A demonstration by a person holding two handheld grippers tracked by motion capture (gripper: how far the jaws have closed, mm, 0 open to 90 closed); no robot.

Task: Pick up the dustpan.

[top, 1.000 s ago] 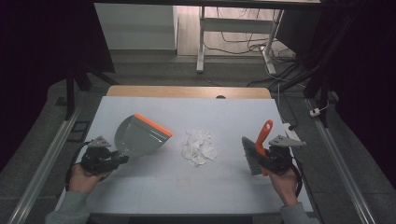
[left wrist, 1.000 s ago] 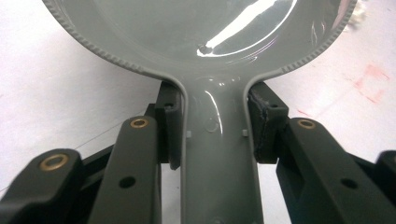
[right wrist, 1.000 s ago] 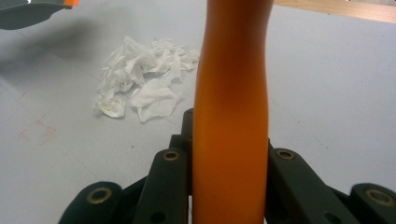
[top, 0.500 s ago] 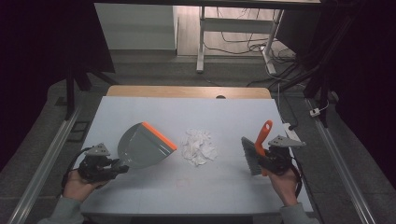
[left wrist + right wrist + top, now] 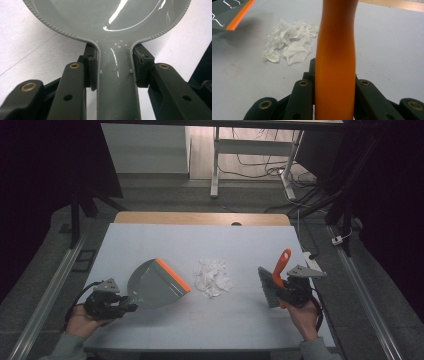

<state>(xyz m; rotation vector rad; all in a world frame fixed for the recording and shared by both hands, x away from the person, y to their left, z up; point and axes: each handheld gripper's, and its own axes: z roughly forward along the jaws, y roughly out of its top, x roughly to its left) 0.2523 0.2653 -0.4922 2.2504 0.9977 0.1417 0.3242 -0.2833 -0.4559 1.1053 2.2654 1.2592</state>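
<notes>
High view: the left gripper (image 5: 127,307) grasps the grey dustpan (image 5: 155,284); crumpled tissue (image 5: 212,277) lies on the table (image 5: 250,240) between it and the brush (image 5: 274,281), grasped by the right gripper (image 5: 280,296).

Left gripper view: jaws clamp the dustpan's handle (image 5: 117,82).

Right gripper view: jaws pinch the orange brush handle (image 5: 335,57); tissue (image 5: 289,40) lies ahead.

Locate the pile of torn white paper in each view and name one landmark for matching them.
High view: the paper pile lies mid-table, between dustpan and brush.
Left gripper view: not in it.
Right gripper view: upper left, beyond the orange brush handle.
Shared landmark: the dustpan's orange lip, just left of the pile.
</notes>
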